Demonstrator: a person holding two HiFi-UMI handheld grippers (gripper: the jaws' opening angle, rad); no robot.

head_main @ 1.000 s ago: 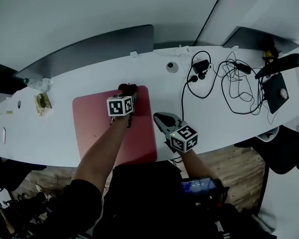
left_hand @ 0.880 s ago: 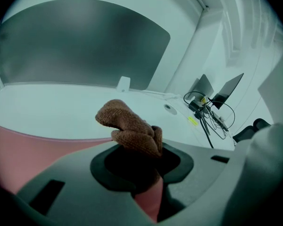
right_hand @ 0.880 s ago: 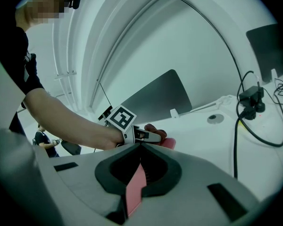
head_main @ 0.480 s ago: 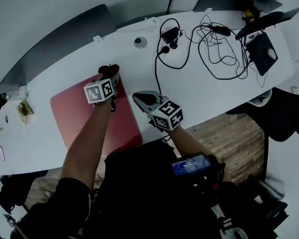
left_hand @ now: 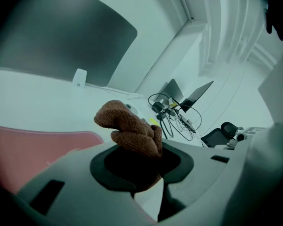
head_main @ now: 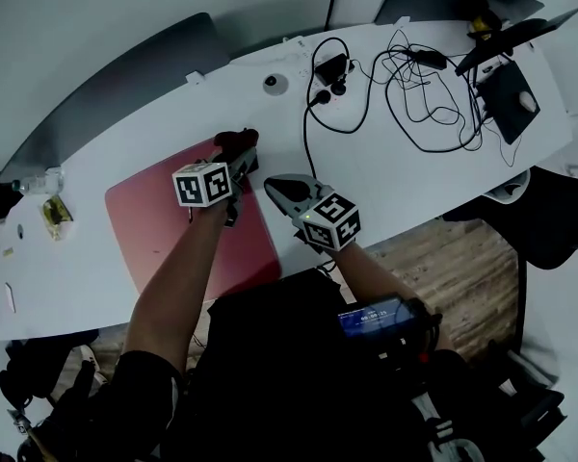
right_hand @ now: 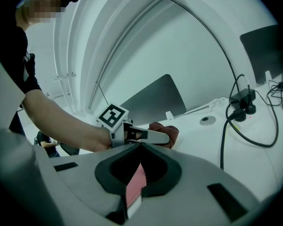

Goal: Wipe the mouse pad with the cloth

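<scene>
jaws tight on cloth (head_main: 233, 141) in left gripper (head_main: 241, 154), further right along mouse pad (head_main: 164, 221); right gripper (head_main: 273, 185) jaws together

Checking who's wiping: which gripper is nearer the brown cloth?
Left. The left gripper is shut on the cloth at the mouse pad's far corner; the right gripper sits beside it, apart from the cloth.

Head view: above the person, facing steeply down. It is the farthest camera and takes in the whole white desk (head_main: 395, 176), the left gripper (head_main: 243, 157) and the right gripper (head_main: 281, 189).
Left gripper view: low over the desk, facing along the jaws toward the cables (left_hand: 172, 114). The cloth (left_hand: 129, 131) sits close to the lens.
Right gripper view: low, facing across the desk at the left gripper and the grey panel (right_hand: 153, 100).
Shared: cloth, mouse pad (head_main: 164, 219) and cables appear in all three views.
</scene>
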